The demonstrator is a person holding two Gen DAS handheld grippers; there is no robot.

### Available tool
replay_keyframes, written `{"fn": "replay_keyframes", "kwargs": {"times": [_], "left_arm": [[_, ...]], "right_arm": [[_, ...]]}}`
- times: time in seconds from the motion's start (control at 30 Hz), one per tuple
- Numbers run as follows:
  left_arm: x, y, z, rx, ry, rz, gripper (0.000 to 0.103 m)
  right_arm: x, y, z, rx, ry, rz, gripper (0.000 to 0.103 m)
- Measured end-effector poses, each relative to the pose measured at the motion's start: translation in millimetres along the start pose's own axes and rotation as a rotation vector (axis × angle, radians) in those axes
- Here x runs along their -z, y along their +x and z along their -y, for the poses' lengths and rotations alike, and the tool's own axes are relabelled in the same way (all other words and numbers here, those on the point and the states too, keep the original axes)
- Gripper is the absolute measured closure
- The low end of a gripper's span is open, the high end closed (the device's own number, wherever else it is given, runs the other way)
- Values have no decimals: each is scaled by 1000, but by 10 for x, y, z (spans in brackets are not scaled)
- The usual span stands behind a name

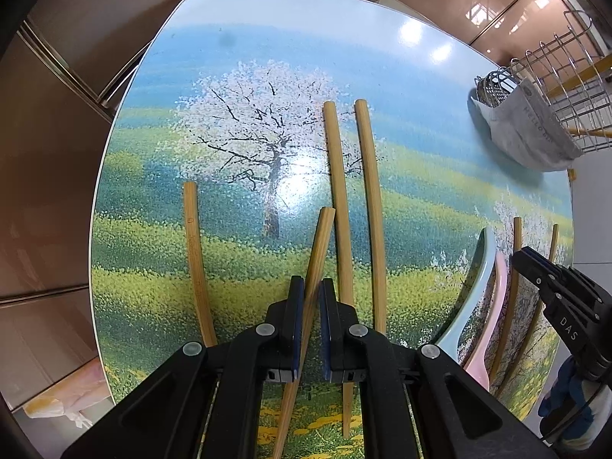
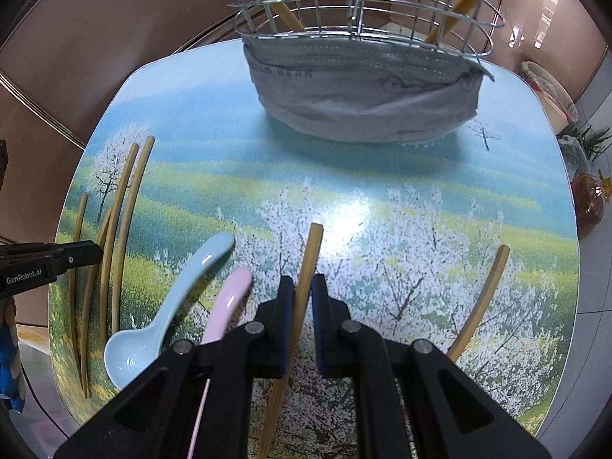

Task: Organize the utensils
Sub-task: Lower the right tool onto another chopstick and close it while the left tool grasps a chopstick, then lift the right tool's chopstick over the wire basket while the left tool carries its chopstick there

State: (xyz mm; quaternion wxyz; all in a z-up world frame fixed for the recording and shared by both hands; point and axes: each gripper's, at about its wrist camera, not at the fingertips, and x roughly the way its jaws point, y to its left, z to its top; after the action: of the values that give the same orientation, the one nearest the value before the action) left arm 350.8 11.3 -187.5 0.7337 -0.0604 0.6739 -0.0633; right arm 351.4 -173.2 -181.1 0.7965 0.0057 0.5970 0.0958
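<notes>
Only the right wrist view takes in the wire basket head-on at the far edge of the table, a grey face mask draped round its base and two chopsticks leaning inside; it also shows the whole pale blue spoon and a lone chopstick off to the right. The left wrist view alone shows the four chopsticks spread under the left gripper, with one leaning chopstick running between its narrowly parted pads; whether it is pinched, I cannot tell. The right gripper sits low over the table, its jaws close around a bamboo chopstick, with the pink spoon just beside its left finger.
</notes>
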Motion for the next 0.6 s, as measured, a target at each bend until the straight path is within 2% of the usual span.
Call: {"fn": "replay_keyframes", "kwargs": {"times": [0.23,0.43,0.6], "left_arm": [[33,3,-103,49,-32,35,97],[142,-20,-180,67,-50,64,97],[334,-184,-254,92,-47,101,97]], "right_arm": [[32,2,-42,2,17,33,95],[201,-135,82,-56,68,103,97],[375,-378,149,-112,91,173,97]]}}
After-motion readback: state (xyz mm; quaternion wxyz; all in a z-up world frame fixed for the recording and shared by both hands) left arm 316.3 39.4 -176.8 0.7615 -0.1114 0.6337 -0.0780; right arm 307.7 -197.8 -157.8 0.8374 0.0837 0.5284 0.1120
